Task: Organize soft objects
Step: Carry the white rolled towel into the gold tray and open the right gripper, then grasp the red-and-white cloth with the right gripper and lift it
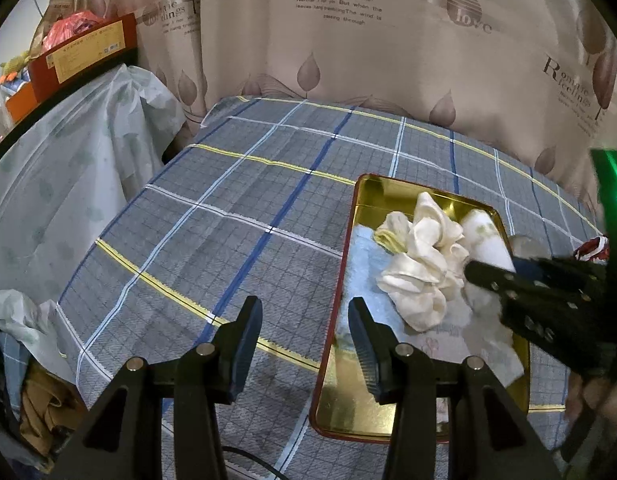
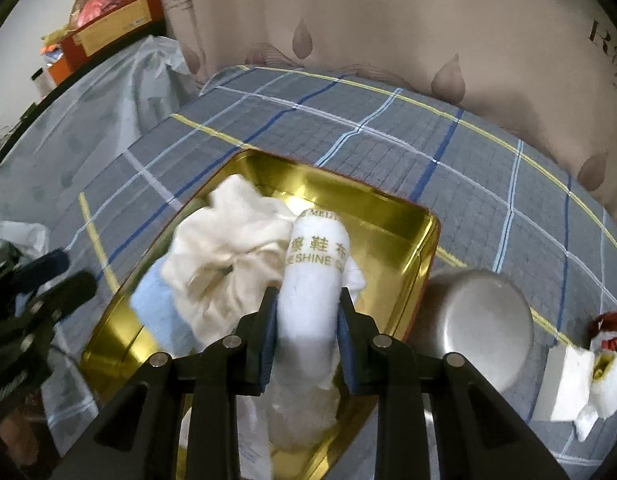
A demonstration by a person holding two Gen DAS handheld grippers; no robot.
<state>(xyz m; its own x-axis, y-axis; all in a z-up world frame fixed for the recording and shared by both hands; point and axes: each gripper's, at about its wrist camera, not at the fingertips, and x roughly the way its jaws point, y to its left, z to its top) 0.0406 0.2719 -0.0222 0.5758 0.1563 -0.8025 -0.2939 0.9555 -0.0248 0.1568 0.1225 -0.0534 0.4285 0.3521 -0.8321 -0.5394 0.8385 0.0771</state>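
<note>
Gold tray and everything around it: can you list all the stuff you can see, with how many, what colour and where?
Tray: one, gold inside with a red rim, on the checked cloth.
Rolled cloth: one, white with gold lettering, over the tray, between the right gripper's pads.
Scrunchie: one, cream, in the tray.
Blue cloth: one, pale blue, in the tray under the scrunchie.
Round lid: one, silver, beside the tray.
Checked cloth: one, grey with blue, white and yellow lines, covering the surface.
Curtain: one, beige with leaves, behind.
Box: one, red, far left.
Left gripper: one, black, open, at the tray's edge.
Right gripper: one, black, holding the rolled cloth.
</note>
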